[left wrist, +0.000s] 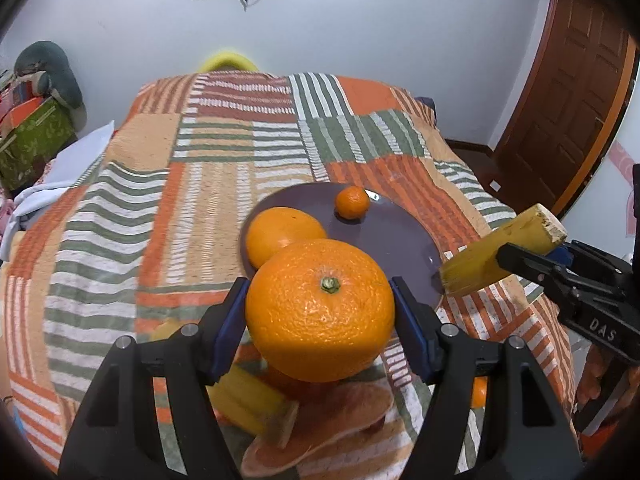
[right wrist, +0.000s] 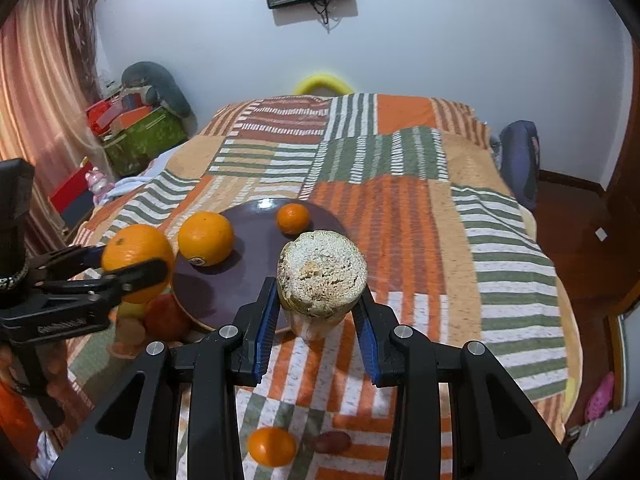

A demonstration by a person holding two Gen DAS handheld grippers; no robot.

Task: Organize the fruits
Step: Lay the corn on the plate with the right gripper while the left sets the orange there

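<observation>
My left gripper (left wrist: 320, 312) is shut on a large orange (left wrist: 320, 308) and holds it above the near edge of a dark purple plate (left wrist: 392, 236). The plate bears another large orange (left wrist: 282, 234) and a small mandarin (left wrist: 352, 202). My right gripper (right wrist: 318, 316) is shut on a yellow banana piece (right wrist: 322, 280) with a cut whitish end, at the plate's (right wrist: 248, 276) near right edge. In the left wrist view the banana piece (left wrist: 504, 252) and right gripper (left wrist: 560, 276) come in from the right. In the right wrist view the left gripper (right wrist: 108, 280) holds its orange (right wrist: 138, 260) at left.
The plate lies on a bed with an orange, green and white striped quilt (right wrist: 400, 208). More fruit lies below the left gripper: a banana piece (left wrist: 248, 400) and a pinkish fruit (left wrist: 320, 420). A small mandarin (right wrist: 272, 446) and a dark fruit (right wrist: 332, 440) lie near the quilt's front.
</observation>
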